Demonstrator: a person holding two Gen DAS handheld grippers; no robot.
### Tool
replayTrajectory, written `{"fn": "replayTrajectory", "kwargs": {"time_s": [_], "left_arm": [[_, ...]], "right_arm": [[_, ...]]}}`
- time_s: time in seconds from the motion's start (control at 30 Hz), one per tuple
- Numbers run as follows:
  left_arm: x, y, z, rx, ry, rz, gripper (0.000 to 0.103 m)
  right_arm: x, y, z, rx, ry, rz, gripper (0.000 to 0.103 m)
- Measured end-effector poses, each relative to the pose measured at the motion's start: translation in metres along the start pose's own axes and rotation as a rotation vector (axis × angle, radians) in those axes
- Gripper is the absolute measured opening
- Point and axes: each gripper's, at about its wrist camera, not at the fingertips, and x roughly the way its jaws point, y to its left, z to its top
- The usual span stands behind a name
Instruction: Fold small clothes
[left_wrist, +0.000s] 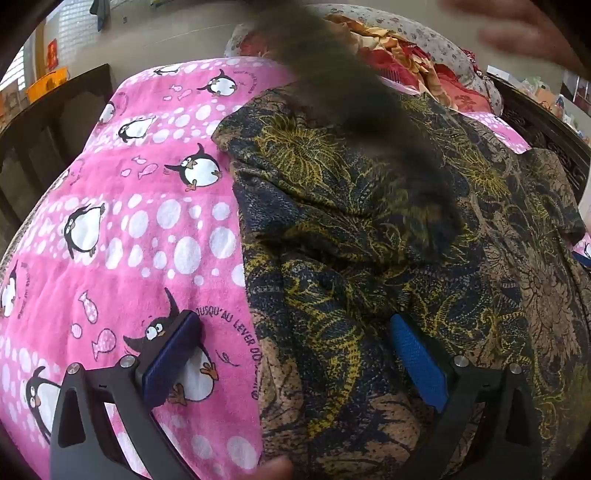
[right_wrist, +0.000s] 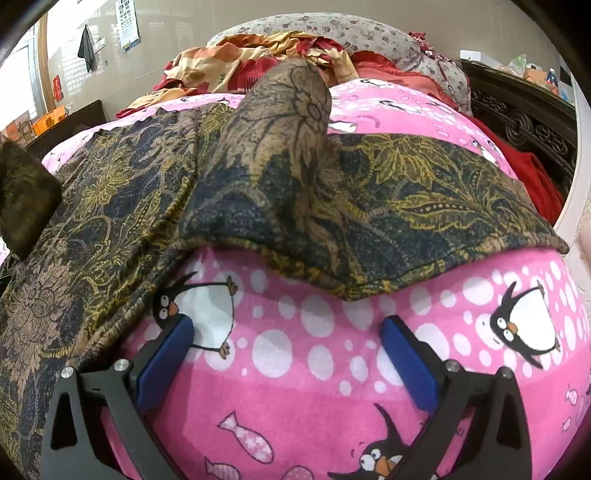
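- Looking down the left wrist view, the left gripper (left_wrist: 291, 354) stands wide open with nothing between its 2 blue pads: 1 pad hangs over the pink fleece blanket printed with penguins and white dots (left_wrist: 122, 229), the other over the dark navy garment with a yellow and tan floral print (left_wrist: 332, 229).
- The garment lies rumpled on the blanket, its left edge running between the 2 pads. A dark, blurred flap of cloth (left_wrist: 354, 96) crosses the upper middle of this view, seemingly in the air; a blurred hand (left_wrist: 524, 33) shows at the top right.
- Risk here, as I judge it: closing on that edge may pinch the fleece along with it, since both sit under the jaws, and a lift would then drag the blanket and shift the whole garment.
- In the right wrist view, the right gripper (right_wrist: 288, 343) is likewise fully open and empty, over bare blanket just short of the garment's hem.
- A tan-patterned part of the garment (right_wrist: 288, 110) rises in a hump beyond the hem, with folds bunched beneath it.
- Risk: folding over those bunched layers would trap creases, and a grab at the hem may catch only the top layer, so the fold comes out crooked.
- A heap of red and orange bedding (right_wrist: 258, 62) lies close behind; a long sweep could snag it.
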Motion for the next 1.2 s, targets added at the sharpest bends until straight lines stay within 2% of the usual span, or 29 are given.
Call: {"fn": "replayTrajectory", "kwargs": {"time_s": [1.2], "left_arm": [[0.0012,-0.0054,0.0004,-0.004,0.008,0.016,0.087]], "right_arm": [[0.0010,0.0015,0.0006,-0.002,0.002,-0.006,0.103]]}}
